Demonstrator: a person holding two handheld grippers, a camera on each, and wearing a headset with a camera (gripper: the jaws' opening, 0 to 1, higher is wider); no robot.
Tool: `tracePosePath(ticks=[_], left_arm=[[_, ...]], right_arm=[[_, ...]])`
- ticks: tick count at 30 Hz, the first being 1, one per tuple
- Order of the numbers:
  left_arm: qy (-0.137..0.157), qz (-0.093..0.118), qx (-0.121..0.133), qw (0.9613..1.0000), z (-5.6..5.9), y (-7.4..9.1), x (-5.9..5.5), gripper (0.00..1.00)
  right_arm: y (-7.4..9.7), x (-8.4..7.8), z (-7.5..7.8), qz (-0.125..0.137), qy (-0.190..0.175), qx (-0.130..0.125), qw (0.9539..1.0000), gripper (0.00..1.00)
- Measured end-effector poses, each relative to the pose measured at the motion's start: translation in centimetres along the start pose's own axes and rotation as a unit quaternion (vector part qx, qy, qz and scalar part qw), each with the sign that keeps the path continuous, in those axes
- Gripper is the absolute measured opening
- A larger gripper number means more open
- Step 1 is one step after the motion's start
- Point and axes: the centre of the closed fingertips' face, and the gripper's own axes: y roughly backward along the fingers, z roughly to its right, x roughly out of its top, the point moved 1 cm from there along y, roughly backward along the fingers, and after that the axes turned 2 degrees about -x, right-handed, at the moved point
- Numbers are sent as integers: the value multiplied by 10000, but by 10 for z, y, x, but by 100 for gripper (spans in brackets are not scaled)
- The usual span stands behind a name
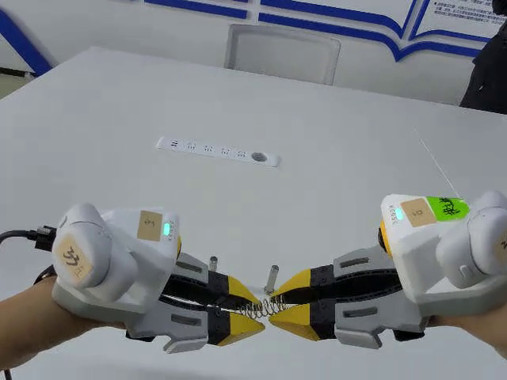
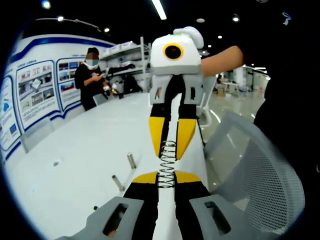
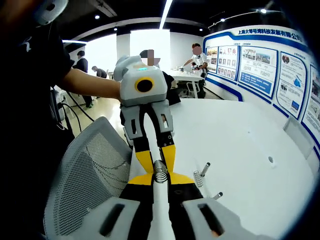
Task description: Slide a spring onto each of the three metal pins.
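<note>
Wire spring [image 1: 264,307] is pinched between left fingers [image 1: 238,296] and right fingers [image 1: 294,283]; 1 end should be freed over pin [image 1: 271,278].

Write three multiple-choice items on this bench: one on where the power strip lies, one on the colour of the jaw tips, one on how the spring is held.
1. Where is the power strip?
A. Flat on the table, beyond the left gripper and the right gripper
B. On the floor
C. Between the jaws

2. What colour are the jaw tips?
A. Red
B. Yellow
C. Green

3. How is the spring held?
A. Lying loose on the table
B. Hanging from one gripper alone
C. Clamped at one end by the left gripper and at the other by the right gripper

Answers:
1 A: the head view shows it flat on the white top past both grippers.
2 B: the tips are yellow in all three views.
3 C: each gripper view shows the spring's ends between closed tips, off the table.
</note>
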Motion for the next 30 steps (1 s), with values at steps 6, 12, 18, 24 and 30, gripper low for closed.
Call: tracePosePath(ticks=[6, 12, 18, 24, 30], left_arm=[[-30, -67, -24, 10000, 2, -5, -2, 10], [-35, -75, -19, 10000, 2, -7, -3, 10], [27, -45, 22, 10000, 1, -5, -4, 10], [75, -15, 54, 10000, -2, -4, -4, 10], [48, -100, 3, 9999, 1, -5, -7, 10]], right_arm=[[-5, 11, -3, 144, -106, 42, 9998, 11], [-12, 15, -4, 177, -145, 79, 9997, 10], [-13, 15, -2, 171, -289, 43, 9994, 11], [-16, 18, 1, 229, -308, -8, 9993, 11], [-18, 23, 1, 331, -313, 35, 9990, 13]])
